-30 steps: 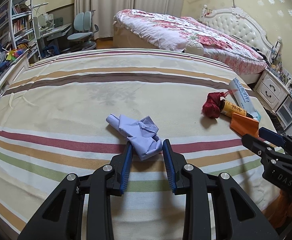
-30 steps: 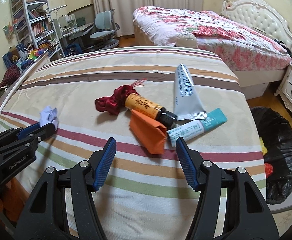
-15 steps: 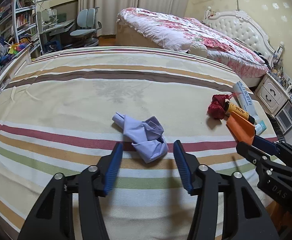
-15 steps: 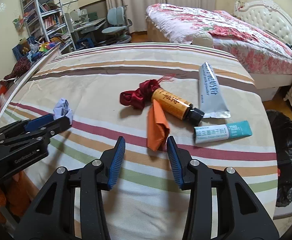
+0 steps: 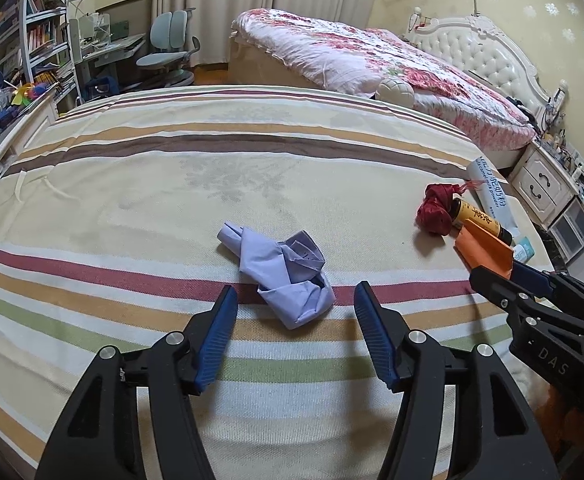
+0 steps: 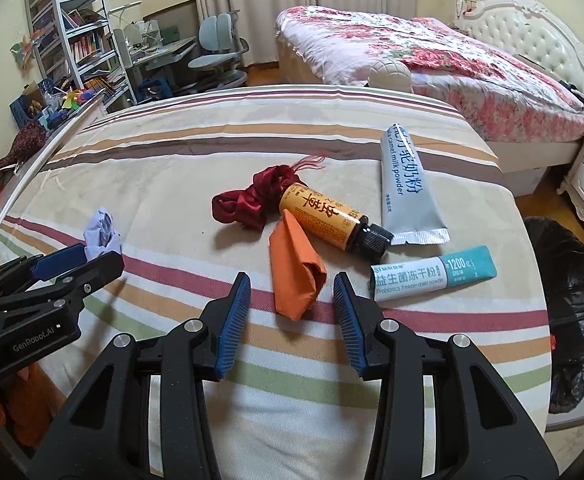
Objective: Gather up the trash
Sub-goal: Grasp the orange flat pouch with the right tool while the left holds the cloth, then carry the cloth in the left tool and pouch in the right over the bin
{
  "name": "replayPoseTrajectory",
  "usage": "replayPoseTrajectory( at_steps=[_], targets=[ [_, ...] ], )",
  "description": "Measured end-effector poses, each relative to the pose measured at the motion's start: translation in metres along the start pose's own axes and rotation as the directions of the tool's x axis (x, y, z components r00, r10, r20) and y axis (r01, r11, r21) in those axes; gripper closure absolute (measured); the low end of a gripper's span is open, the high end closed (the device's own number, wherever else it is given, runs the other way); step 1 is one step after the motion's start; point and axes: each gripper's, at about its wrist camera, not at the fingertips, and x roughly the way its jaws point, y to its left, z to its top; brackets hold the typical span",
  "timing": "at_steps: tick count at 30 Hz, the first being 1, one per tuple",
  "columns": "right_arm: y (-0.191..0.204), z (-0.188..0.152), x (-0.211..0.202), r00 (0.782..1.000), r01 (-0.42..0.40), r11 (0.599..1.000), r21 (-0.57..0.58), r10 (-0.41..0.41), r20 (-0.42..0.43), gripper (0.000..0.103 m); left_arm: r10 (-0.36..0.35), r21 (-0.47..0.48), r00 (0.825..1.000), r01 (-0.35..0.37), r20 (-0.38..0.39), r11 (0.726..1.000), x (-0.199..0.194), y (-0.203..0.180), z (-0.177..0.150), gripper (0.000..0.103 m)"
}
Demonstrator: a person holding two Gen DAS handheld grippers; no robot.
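- The striped bed [image 6: 196,152] carries all the trash; nothing looks collected off it yet, so I'd say we're at the first pick-up step.
- The black-lined trash bin [image 6: 564,320] sits on the floor just off the bed's right edge, with some stuff already inside. That's where everything presumably has to go.
- The left hand-held gripper [image 5: 296,308] hovers over the near edge with its jaws apart. They have just been opening, and the crumpled lilac paper [image 5: 284,272] lies just past the tips, not pinched.
- The right hand-held gripper [image 6: 292,300] is half open too. Its jaws have just been closing in, with the lower tip of the folded orange paper [image 6: 296,276] between the pads, but I don't see them pressing on it yet.
- Toward the right edge: a silver milk powder sachet [image 6: 408,192], a teal probiotics packet [image 6: 436,272] and an orange bottle with a black cap [image 6: 328,220] touching the orange paper.
- A red satin pouch [image 6: 252,200] lies bunched against the bottle's base.
- Next move, my guess: push both grippers forward and down so the paper sits deep between the pads, squeeze, then carry right. The paper is soft, so a shallow pinch could slip.
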Motion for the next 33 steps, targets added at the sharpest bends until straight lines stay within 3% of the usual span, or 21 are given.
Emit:
replayPoseTrajectory(
  at_steps=[2, 4, 7, 10, 24, 33],
  targets=[
    [0.002, 0.002, 0.003, 1.0, 0.005, 1.0, -0.005, -0.005, -0.003, 0.062, 0.002, 0.006, 1.0, -0.002, 0.002, 1.0, 0.0, -0.001, 0.0, 0.055],
    [0.003, 0.004, 0.004, 1.0, 0.005, 1.0, -0.01, -0.005, -0.005, 0.07, 0.004, 0.016, 1.0, -0.004, 0.007, 1.0, 0.0, -0.002, -0.001, 0.064],
    [0.004, 0.004, 0.005, 1.0, 0.012, 1.0, -0.015, -0.012, -0.007, 0.08, -0.003, 0.024, 1.0, 0.003, 0.012, 1.0, 0.0, -0.003, -0.002, 0.064],
    [0.003, 0.003, 0.004, 1.0, 0.01, 1.0, -0.014, -0.01, -0.003, 0.082, -0.012, 0.018, 1.0, 0.011, 0.019, 1.0, -0.001, -0.001, -0.002, 0.064],
    [-0.014, -0.001, -0.026, 0.998, 0.008, 0.999, 0.034, -0.01, 0.063, 0.083, -0.049, 0.036, 0.993, 0.046, 0.103, 0.998, -0.028, -0.019, 0.0, 0.064],
    [-0.062, -0.005, -0.061, 0.987, 0.074, 0.989, 0.125, -0.091, 0.135, 0.083, -0.13, 0.102, 0.98, 0.116, 0.149, 0.988, -0.042, -0.066, 0.008, 0.064]
  ],
)
